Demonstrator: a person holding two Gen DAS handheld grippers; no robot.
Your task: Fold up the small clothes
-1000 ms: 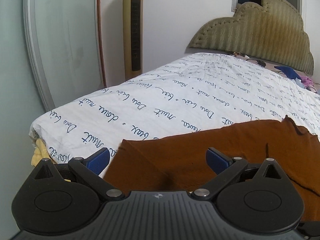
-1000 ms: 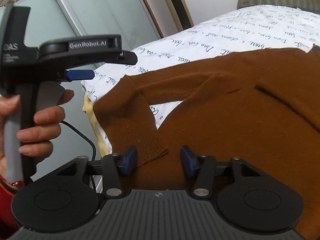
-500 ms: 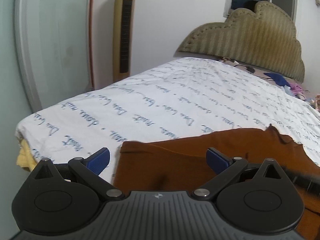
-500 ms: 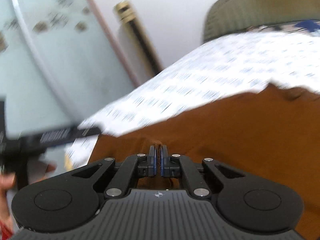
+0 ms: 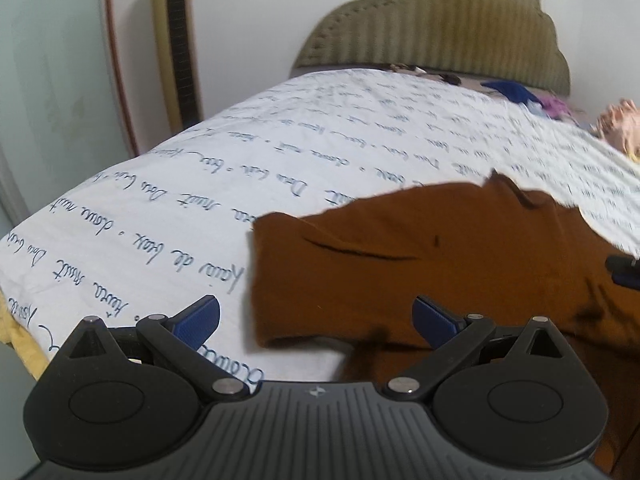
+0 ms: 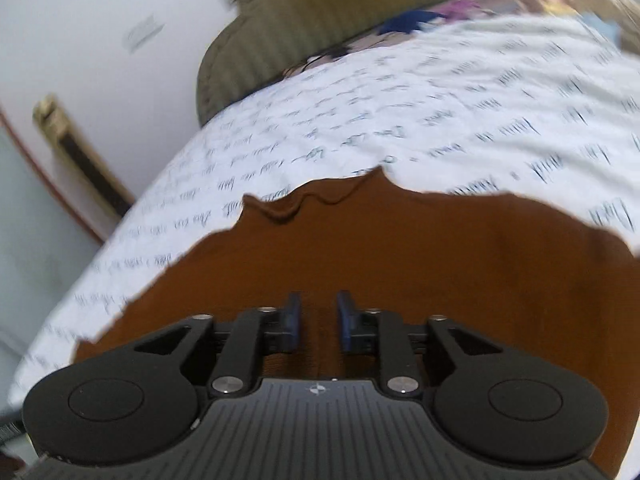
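A brown knit sweater (image 5: 440, 264) lies on the bed sheet with blue handwriting print (image 5: 200, 208). Its left side is folded in, giving a straight left edge. My left gripper (image 5: 316, 318) is open and empty, hovering over the sweater's near left corner. In the right wrist view the sweater (image 6: 400, 248) fills the foreground with its collar at the far edge. My right gripper (image 6: 318, 316) is over the sweater's body, jaws a little apart with a narrow gap and only sweater fabric showing behind the gap. The right gripper's tip shows at the right edge of the left wrist view (image 5: 624, 272).
A padded olive headboard (image 5: 432, 28) stands at the far end of the bed. Loose colourful clothes (image 5: 520, 94) lie near it. A tall gold tower fan (image 5: 176, 40) and a pale glass door (image 5: 52, 80) stand left of the bed. The bed's left edge drops off nearby.
My right gripper shut on the sleeve cuff, carried it across onto the sweater body, and now its jaws have parted. The left gripper stayed open and rose slightly.
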